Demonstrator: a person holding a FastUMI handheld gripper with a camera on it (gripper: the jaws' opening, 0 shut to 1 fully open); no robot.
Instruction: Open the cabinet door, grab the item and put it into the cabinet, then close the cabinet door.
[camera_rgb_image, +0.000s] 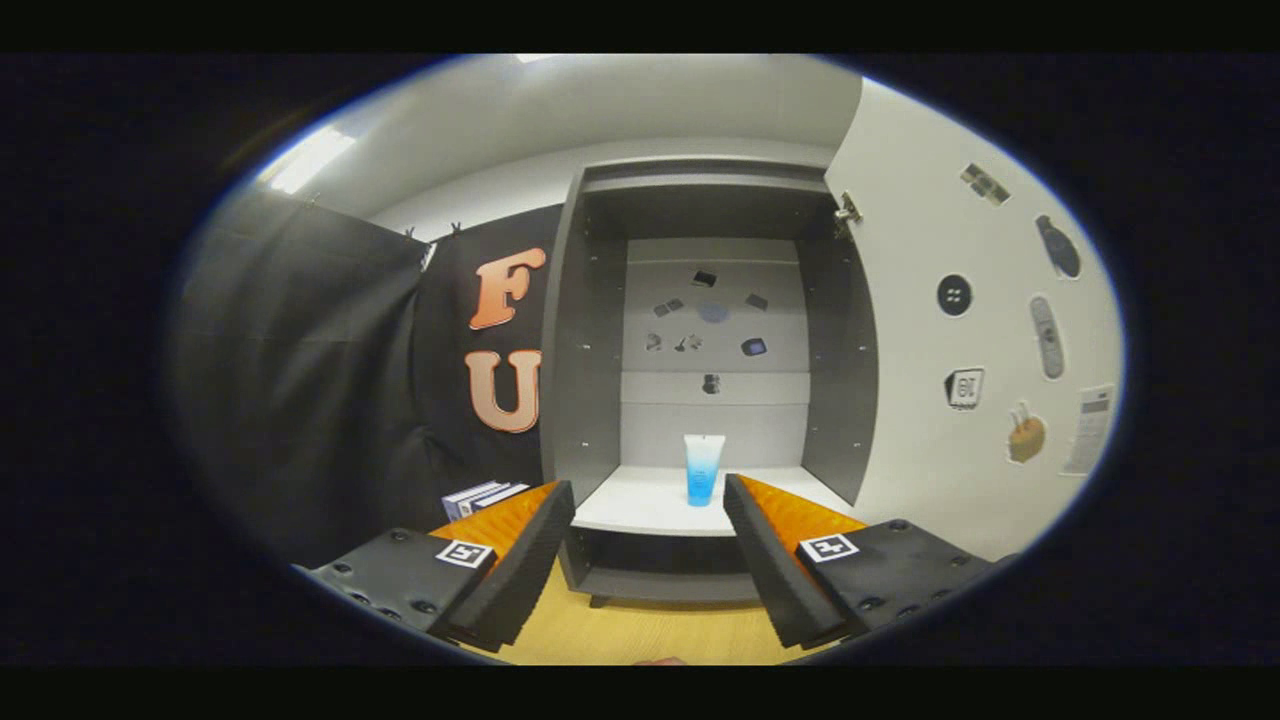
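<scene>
Ahead of the gripper (648, 520) stands one tall grey cabinet (585, 330), resting on a pale wooden floor (640, 630). Its single door (960, 340) is swung wide to the right, white inner face turned toward the camera, with one metal hinge (847, 210) visible at its upper corner. Several stickers (954, 295) dot the door's face, too small to tell apart with certainty. The cabinet's back panel (715, 320) is light grey and carries more small stickers, about seven. One white shelf (640, 500) spans the cabinet low down, with a dark open compartment below it.

Left of the cabinet hangs the booth's black cloth wall (300, 380), held at the top by two small clips (432, 232). At the foot of that cloth, just beside the left finger, lies a small stack of what look like books (482, 496); their count cannot be told.

On the white shelf stands one blue tube (703, 469), upright on its cap, clear toward the top and deeper blue toward the bottom. It sits inside the cabinet, near the shelf's front edge, beyond the fingertips and in the gap between them, slightly nearer the right finger.

The gripper is released: its two fingers are spread well apart and touch nothing, with bare floor and the shelf edge showing between them. Nothing lies between the fingers and the tube.
</scene>
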